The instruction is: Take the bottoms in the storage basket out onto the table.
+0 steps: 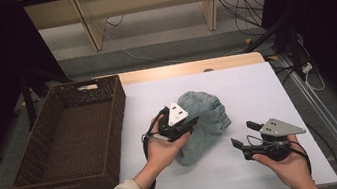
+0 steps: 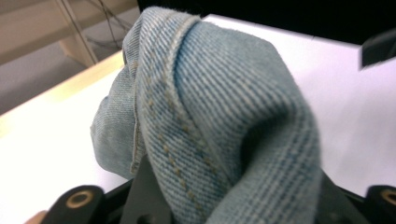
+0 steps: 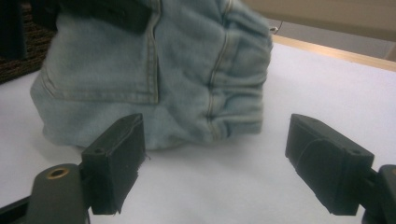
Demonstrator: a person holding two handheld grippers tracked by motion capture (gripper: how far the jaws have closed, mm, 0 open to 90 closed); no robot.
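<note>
Fingers [image 3: 116, 158] of hard black plastic face crumpled, stitched denim [image 3: 154, 70].

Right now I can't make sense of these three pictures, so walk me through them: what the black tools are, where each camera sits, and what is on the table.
A person holds a hand-worked two-jaw gripper in each hand; there is no robot arm. The high view looks down on a white table. On it lie folded light-blue jeans, with a brown wicker basket at the left edge. The other two pictures come from cameras riding on the grippers. The left gripper is closed on a fold of the jeans, which bulges up from its jaws in its own view. The right gripper holds nothing: its jaws stand open above the table, facing the jeans.
</note>
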